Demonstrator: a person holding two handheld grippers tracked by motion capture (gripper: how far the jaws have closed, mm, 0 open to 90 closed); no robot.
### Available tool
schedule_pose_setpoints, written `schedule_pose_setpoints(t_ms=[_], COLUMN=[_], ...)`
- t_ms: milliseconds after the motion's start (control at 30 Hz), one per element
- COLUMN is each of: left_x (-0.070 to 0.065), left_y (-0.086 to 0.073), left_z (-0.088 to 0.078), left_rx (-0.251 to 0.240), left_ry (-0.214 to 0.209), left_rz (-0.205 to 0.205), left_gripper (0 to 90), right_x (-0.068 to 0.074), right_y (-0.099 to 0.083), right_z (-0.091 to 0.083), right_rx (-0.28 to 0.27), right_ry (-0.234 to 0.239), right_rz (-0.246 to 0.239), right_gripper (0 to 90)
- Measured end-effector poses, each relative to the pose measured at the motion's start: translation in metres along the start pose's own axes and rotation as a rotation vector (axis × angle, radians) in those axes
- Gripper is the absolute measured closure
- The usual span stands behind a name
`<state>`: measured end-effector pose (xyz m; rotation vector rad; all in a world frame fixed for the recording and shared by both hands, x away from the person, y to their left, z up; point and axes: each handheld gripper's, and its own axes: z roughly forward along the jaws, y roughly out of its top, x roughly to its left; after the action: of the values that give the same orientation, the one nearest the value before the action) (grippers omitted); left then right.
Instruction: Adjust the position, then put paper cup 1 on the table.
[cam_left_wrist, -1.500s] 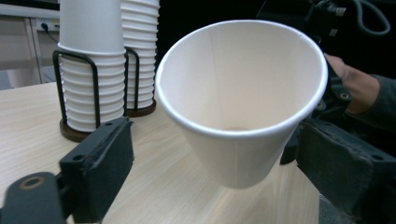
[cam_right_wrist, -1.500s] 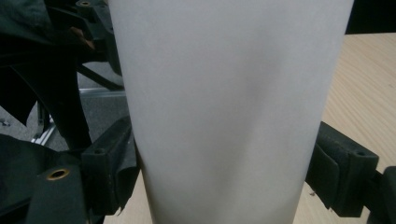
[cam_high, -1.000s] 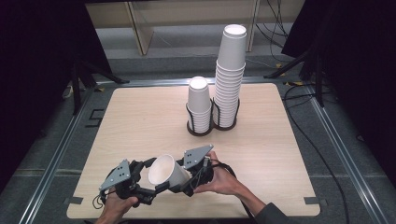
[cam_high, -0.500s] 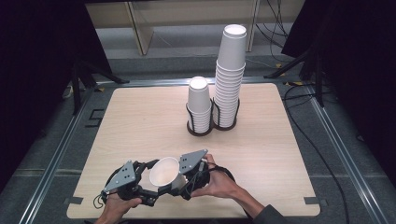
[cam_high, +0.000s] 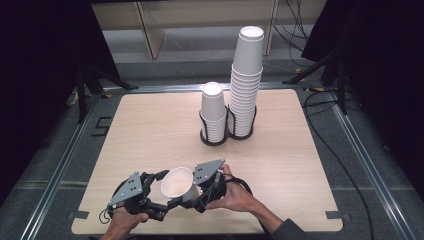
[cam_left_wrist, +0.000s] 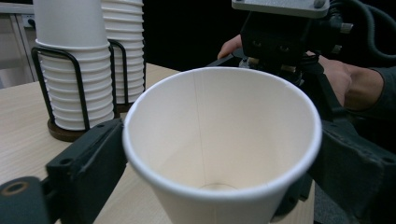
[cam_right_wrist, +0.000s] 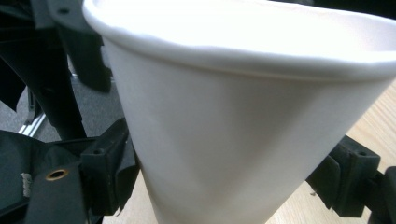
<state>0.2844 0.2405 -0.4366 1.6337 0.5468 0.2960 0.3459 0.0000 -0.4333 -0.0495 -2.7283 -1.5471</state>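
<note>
A white paper cup (cam_high: 177, 184) hangs mouth up just above the table's front edge, between both grippers. My left gripper (cam_high: 166, 194) reaches it from the left. Its jaws have just been closing, and in the left gripper view its pads (cam_left_wrist: 88, 163) press the cup (cam_left_wrist: 219, 140) on both sides below the rim. My right gripper (cam_high: 194, 192) comes from the right, shut on the same cup. In the right gripper view its fingers (cam_right_wrist: 107, 172) bear on the lower wall of the cup (cam_right_wrist: 233, 130).
Two stacks of white cups stand in black wire holders (cam_high: 215, 137) at the table's far middle: a short stack (cam_high: 213, 112) and a tall stack (cam_high: 246, 80). A metal frame (cam_high: 60, 165) borders the wooden table (cam_high: 150, 130). Cables lie on the floor at the right.
The cup has swung from tilted toward the left to nearly mouth up. The left gripper's jaws have closed in on it. Both hands have stayed in place.
</note>
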Motion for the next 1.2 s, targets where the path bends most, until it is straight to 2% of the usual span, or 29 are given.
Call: schedule_pose_setpoints(t_ms=[100, 233, 300, 333, 400, 533, 600, 633, 700, 733, 800, 833, 867, 900, 933, 967, 1000, 1067, 1100, 1133, 1200], left_x=[0.002, 0.004, 0.005, 0.005, 0.007, 0.009, 0.010, 0.010, 0.011, 0.012, 0.014, 0.015, 0.016, 0.017, 0.018, 0.018, 0.019, 0.020, 0.020, 0.020, 0.021], left_y=[0.000, -0.002, -0.003, -0.004, -0.004, -0.005, -0.006, -0.006, -0.007, -0.008, -0.008, -0.009, -0.008, -0.009, -0.010, -0.009, -0.010, -0.010, -0.010, -0.011, -0.011], left_z=[-0.002, -0.002, -0.003, -0.002, -0.002, -0.003, -0.003, -0.003, -0.003, -0.002, -0.004, -0.003, -0.005, -0.004, -0.004, -0.006, -0.006, -0.007, -0.008, -0.008, -0.009], left_rx=[0.003, 0.000, 0.020, 0.013, 0.044, 0.054, 0.057, 0.068, 0.085, 0.068, 0.103, 0.089, 0.102, 0.092, 0.086, 0.109, 0.110, 0.110, 0.107, 0.110, 0.109], left_ry=[0.017, 0.033, 0.051, 0.057, 0.092, 0.122, 0.142, 0.157, 0.189, 0.195, 0.240, 0.247, 0.262, 0.269, 0.274, 0.292, 0.300, 0.313, 0.316, 0.322, 0.326], left_rz=[-0.006, -0.009, -0.003, -0.010, 0.000, 0.003, 0.005, 0.016, 0.026, 0.021, 0.021, 0.015, 0.019, 0.011, 0.008, 0.004, 0.002, 0.001, -0.001, -0.004, -0.008], left_gripper=[14.5, 14.4, 14.5, 14.5, 14.6, 14.6, 14.6, 14.6, 14.6, 14.6, 14.6, 14.7, 14.6, 14.7, 14.7, 14.7, 14.7, 14.7, 14.7, 14.7, 14.7], right_x=[-0.006, -0.016, -0.021, -0.023, -0.028, -0.036, -0.041, -0.042, -0.046, -0.048, -0.052, -0.055, -0.056, -0.058, -0.059, -0.059, -0.061, -0.062, -0.064, -0.066, -0.068], right_y=[-0.004, -0.009, -0.012, -0.015, -0.021, -0.034, -0.041, -0.044, -0.051, -0.055, -0.063, -0.068, -0.071, -0.075, -0.079, -0.082, -0.086, -0.093, -0.096, -0.100, -0.105], right_z=[-0.008, -0.025, -0.035, -0.040, -0.051, -0.072, -0.081, -0.086, -0.095, -0.101, -0.110, -0.117, -0.121, -0.125, -0.129, -0.132, -0.136, -0.142, -0.145, -0.149, -0.154], right_rx=[-0.028, -0.050, -0.060, -0.061, -0.067, -0.085, -0.102, -0.100, -0.121, -0.121, -0.158, -0.153, -0.153, -0.151, -0.168, -0.158, -0.163, -0.163, -0.164, -0.157, -0.153], right_ry=[-0.023, -0.099, -0.142, -0.163, -0.215, -0.300, -0.352, -0.370, -0.437, -0.470, -0.516, -0.542, -0.565, -0.588, -0.593, -0.599, -0.629, -0.656, -0.686, -0.706, -0.732], right_rz=[0.019, 0.045, 0.070, 0.081, 0.096, 0.147, 0.153, 0.189, 0.205, 0.220, 0.263, 0.284, 0.291, 0.297, 0.319, 0.344, 0.338, 0.366, 0.369, 0.354, 0.397], right_gripper=[19.8, 19.6, 19.5, 19.5, 19.4, 19.2, 19.2, 19.1, 19.1, 19.1, 19.0, 19.0, 18.9, 18.9, 18.9, 18.9, 18.9, 18.8, 18.8, 18.8, 18.8])
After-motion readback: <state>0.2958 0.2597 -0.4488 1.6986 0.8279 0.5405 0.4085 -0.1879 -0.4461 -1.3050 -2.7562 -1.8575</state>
